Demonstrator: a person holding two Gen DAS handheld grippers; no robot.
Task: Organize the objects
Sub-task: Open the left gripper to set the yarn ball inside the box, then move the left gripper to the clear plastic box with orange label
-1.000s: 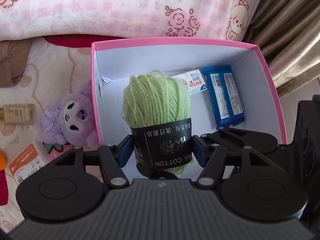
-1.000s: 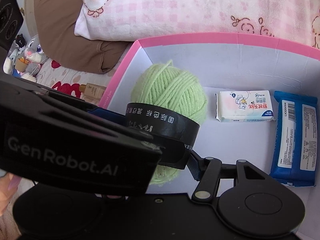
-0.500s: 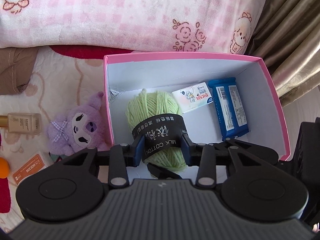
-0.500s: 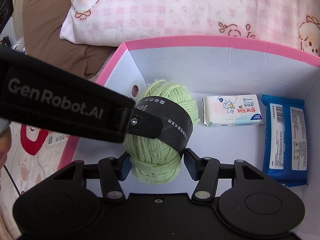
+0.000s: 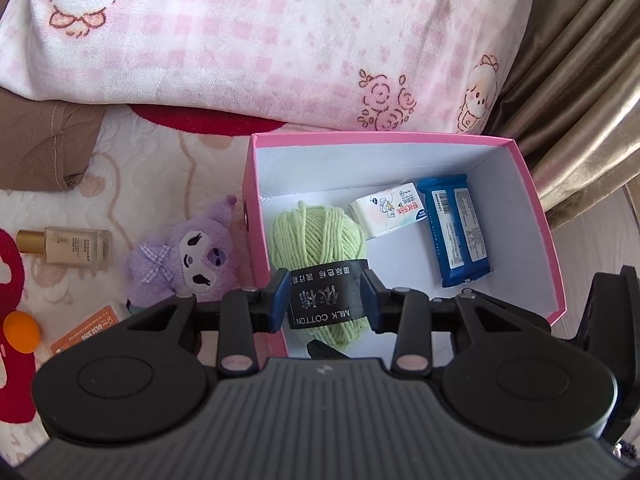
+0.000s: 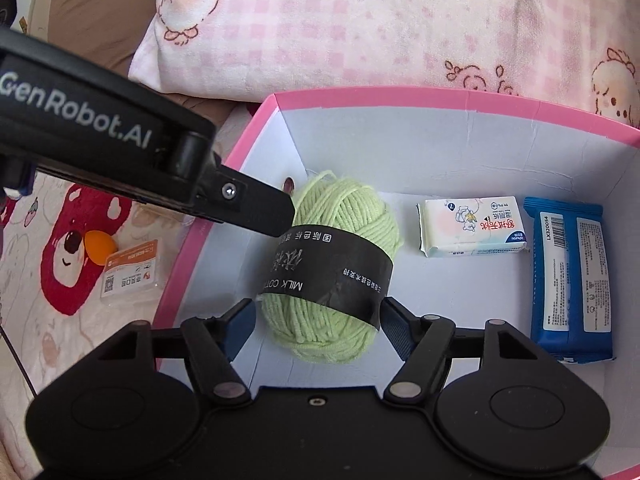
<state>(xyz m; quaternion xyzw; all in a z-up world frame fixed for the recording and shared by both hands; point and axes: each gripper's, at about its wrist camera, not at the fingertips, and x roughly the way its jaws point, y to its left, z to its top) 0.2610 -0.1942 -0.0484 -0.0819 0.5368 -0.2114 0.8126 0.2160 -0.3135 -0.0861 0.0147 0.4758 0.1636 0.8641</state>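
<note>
Over at the left end of the pink box (image 6: 400,98) sits the yarn ball (image 6: 340,216), pale green, chunky strands, wrapped in a black paper band that reads MILK COTTON plus some Chinese text. It's resting on the white box floor, close to the left wall.

Left gripper (image 5: 325,298) is clamped on the yarn, blue pads pressing the black band from both sides. Right gripper (image 6: 316,322) has its jaws opening, yarn sits between them but there's a gap on the left pad, so it's not gripping.

Hard to see: the bottom of the yarn is hidden behind both gripper bodies, and the left gripper's arm crosses the right wrist view and covers part of the box's left wall. Small print on the packets is too tiny to read properly.

Other stuff in the box: a white tissue pack (image 6: 472,226) just right of the yarn, then a blue wipes packet (image 6: 568,280) beside that. Outside on the bedspread there's a purple plush toy (image 5: 180,256) right against the box, a foundation bottle (image 5: 66,248), an orange card packet (image 5: 86,330) and a little orange ball (image 5: 22,330). Pink checked blanket (image 5: 260,40) is bunched behind the box
</note>
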